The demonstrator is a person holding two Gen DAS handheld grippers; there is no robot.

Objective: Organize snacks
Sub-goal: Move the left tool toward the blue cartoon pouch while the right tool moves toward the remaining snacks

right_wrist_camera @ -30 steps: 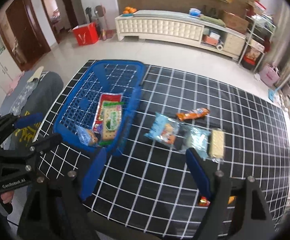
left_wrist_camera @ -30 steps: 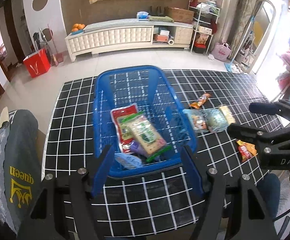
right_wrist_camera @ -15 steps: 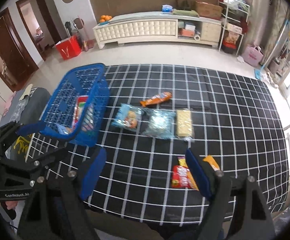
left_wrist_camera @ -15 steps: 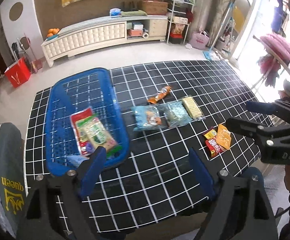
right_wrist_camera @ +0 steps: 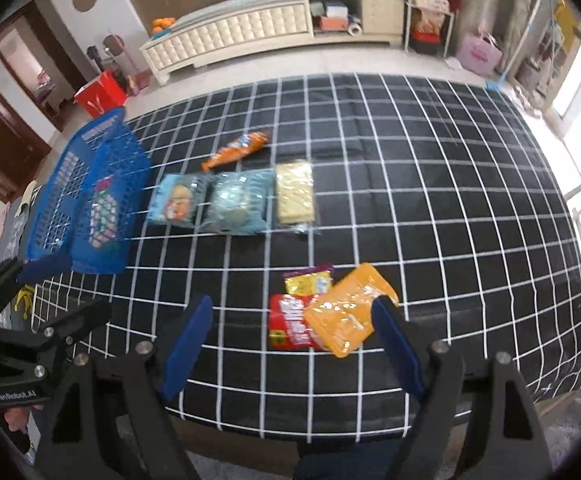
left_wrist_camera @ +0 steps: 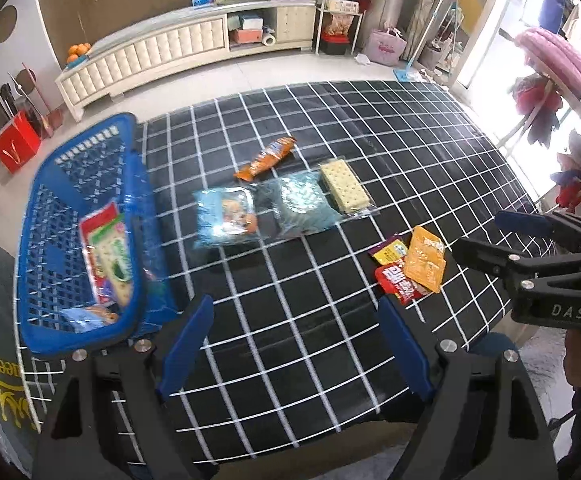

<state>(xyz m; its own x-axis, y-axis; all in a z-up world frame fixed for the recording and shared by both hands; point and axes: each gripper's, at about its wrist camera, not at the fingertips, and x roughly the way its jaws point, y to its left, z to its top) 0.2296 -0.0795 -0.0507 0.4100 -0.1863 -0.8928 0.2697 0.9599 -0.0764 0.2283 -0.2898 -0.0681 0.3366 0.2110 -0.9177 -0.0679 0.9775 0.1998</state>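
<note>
Right wrist view: right gripper (right_wrist_camera: 292, 334) jaws apart, empty, above the orange packet (right_wrist_camera: 346, 316); light, crinkly, slippery film, so pinch its near edge.

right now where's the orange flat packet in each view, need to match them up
Left wrist: the orange flat packet lies right of centre, overlapping the red packet.
Right wrist: lower centre, beside the right blue finger.
Shared landmark: the blue basket, at the left in both.

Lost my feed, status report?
Both claws, left and right, open, empty. Seven snack packets loose on checked cloth; blue basket partly filled. Path unobstructed.
</note>
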